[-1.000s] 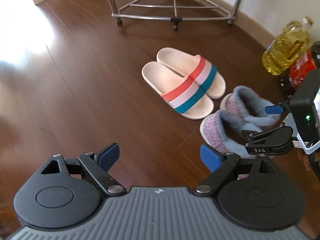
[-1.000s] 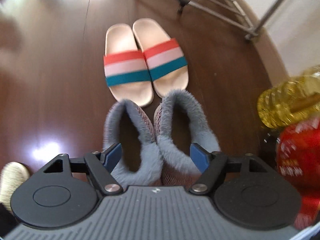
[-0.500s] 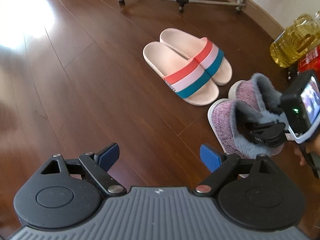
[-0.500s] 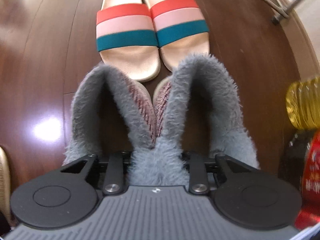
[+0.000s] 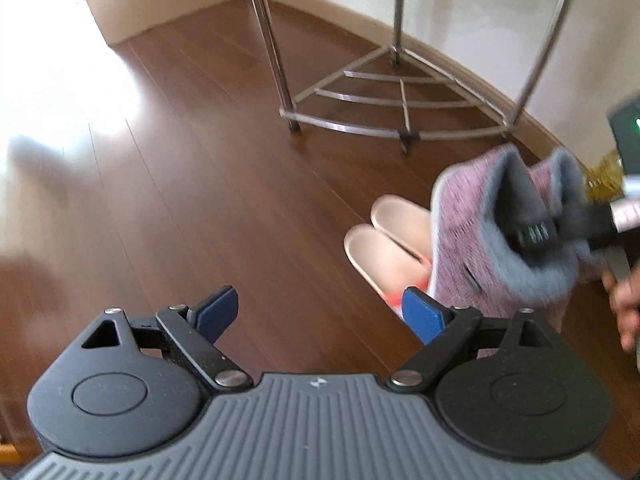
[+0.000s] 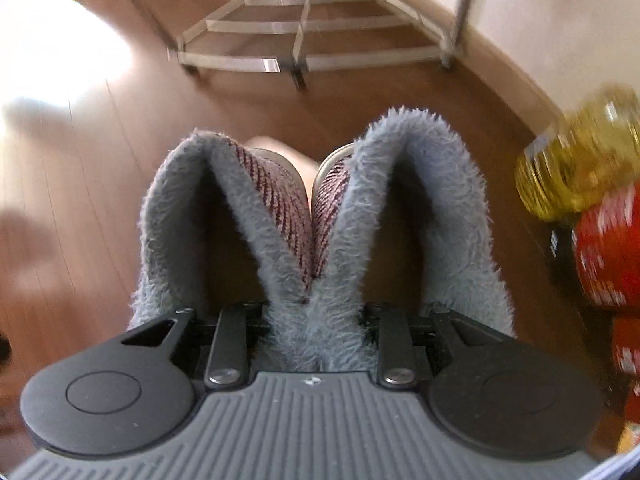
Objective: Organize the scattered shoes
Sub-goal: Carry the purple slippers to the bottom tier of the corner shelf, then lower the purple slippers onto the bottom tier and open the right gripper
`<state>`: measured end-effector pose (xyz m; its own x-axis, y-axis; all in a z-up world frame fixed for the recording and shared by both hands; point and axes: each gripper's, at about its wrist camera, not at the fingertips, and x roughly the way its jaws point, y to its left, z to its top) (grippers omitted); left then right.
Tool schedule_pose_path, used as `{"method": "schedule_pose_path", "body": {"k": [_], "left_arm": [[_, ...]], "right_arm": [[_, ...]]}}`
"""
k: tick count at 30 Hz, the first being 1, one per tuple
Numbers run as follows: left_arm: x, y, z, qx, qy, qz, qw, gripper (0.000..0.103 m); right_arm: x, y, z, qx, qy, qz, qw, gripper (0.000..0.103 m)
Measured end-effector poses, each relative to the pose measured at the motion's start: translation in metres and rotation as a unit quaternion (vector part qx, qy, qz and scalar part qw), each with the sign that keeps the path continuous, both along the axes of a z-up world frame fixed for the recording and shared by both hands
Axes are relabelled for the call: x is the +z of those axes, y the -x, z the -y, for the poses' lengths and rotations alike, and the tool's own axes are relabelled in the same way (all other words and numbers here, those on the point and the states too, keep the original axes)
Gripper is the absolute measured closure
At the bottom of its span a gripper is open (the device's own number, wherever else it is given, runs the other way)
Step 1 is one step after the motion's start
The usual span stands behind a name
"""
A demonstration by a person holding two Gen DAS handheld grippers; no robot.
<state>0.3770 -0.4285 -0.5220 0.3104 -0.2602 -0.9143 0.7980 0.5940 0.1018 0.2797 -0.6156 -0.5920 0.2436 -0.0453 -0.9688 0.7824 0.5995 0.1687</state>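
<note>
Lifted off floor: fuzzy slippers [image 6: 316, 240] in right tool [image 6: 310, 320].

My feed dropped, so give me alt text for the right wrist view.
The right gripper pinches the touching fuzzy grey collars of two pink slippers. Beyond them lie a wooden floor, a metal corner rack, and an oil bottle at right.

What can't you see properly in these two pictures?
- Striped slides, left wrist view: the fuzzy slippers hanging in front cover their straps and fronts.
- Right gripper, right wrist view: its pads are buried in the slippers' grey fur.
- Red package, right wrist view: blurred and cut by the edge, label unreadable.
- Oil bottle, right wrist view: blurred, cap out of frame.
- Person's hand, left wrist view: cut off at the edge.
</note>
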Motion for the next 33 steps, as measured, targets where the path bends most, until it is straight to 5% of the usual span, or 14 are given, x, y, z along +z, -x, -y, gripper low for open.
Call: {"method": "schedule_pose_path", "body": {"k": [10, 18, 21, 23, 26, 28, 30, 32, 33], "left_arm": [[-0.068, -0.113, 0.042, -0.006, 0.028, 0.031, 0.9991, 0.01], [-0.158, -0.165, 0.072, 0.006, 0.071, 0.045, 0.9964, 0.01], [-0.179, -0.171, 0.081, -0.007, 0.082, 0.059, 0.9948, 0.01], [-0.198, -0.173, 0.087, -0.015, 0.094, 0.066, 0.9933, 0.01], [-0.218, -0.166, 0.096, -0.037, 0.104, 0.067, 0.9917, 0.01], [-0.226, -0.153, 0.102, -0.064, 0.097, 0.067, 0.991, 0.01], [-0.226, -0.138, 0.099, -0.094, 0.088, 0.068, 0.9893, 0.011], [-0.232, -0.123, 0.097, -0.135, 0.092, 0.073, 0.9838, 0.011], [-0.235, -0.118, 0.097, -0.154, 0.099, 0.075, 0.9803, 0.011]], "right_arm": [[-0.044, -0.204, 0.094, -0.032, 0.049, 0.072, 0.996, 0.078], [-0.117, -0.325, 0.144, 0.016, 0.071, 0.048, 0.996, 0.076], [-0.131, -0.343, 0.157, 0.01, 0.105, 0.051, 0.993, 0.063], [-0.128, -0.348, 0.163, 0.015, 0.141, 0.071, 0.987, 0.024], [-0.106, -0.33, 0.15, 0.055, 0.274, 0.126, 0.952, 0.016], [-0.099, -0.298, 0.133, 0.071, 0.311, 0.158, 0.934, 0.016], [-0.092, -0.253, 0.112, 0.093, 0.342, 0.197, 0.914, 0.022], [-0.1, -0.199, 0.087, 0.136, 0.305, 0.208, 0.919, 0.072], [-0.107, -0.186, 0.08, 0.148, 0.284, 0.196, 0.927, 0.083]]}}
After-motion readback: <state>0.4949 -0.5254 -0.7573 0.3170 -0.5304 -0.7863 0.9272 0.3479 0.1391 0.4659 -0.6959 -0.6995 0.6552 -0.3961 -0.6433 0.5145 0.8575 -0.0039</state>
